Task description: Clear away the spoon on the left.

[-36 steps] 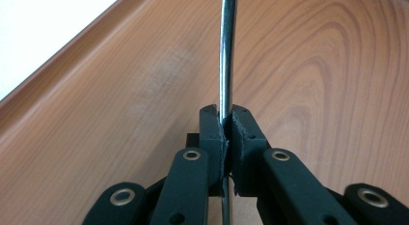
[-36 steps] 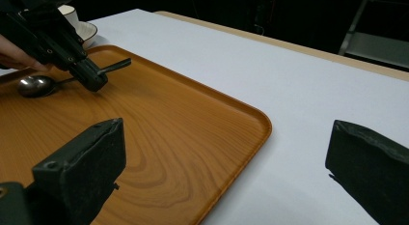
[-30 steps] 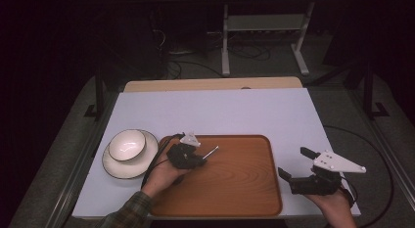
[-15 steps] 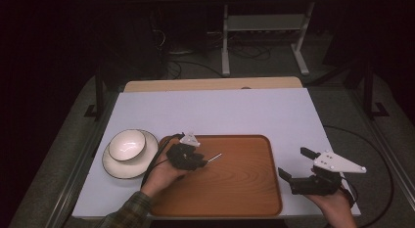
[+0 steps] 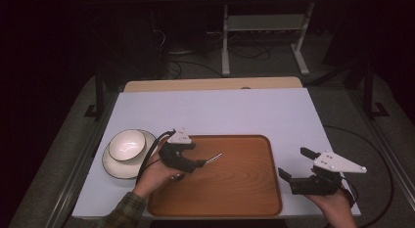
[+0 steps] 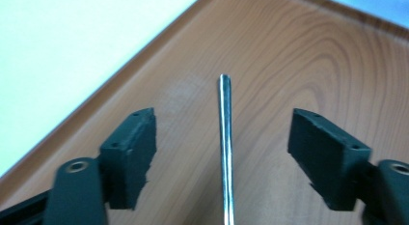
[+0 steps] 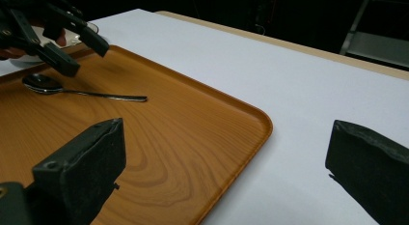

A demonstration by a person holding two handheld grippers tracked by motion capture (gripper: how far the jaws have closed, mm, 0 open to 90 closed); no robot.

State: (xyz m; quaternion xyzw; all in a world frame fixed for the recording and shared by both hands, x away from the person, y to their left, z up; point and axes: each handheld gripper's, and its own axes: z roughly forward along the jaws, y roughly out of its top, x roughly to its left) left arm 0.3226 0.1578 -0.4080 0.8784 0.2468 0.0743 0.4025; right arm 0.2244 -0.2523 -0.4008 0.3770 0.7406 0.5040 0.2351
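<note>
a metal spoon (image 7: 82, 91) lies flat on the wooden tray (image 5: 244, 189), directly beneath the left gripper (image 5: 188, 162), whose jaws stand wide apart above its handle. the right gripper (image 5: 298, 171) hovers off the tray's right edge, jaws spread and empty.

A table (image 5: 220, 113) with a pale lavender-white top spans the middle of the high view; a strip of bare light wood shows along its far edge. A wooden tray (image 5: 244, 189) lies flat on it at lower centre, reaching almost to the near edge. At lower left, just beside the tray, a cream plate (image 5: 113, 165) rests on the tabletop, with a white bowl (image 5: 126, 144) on it.
</note>
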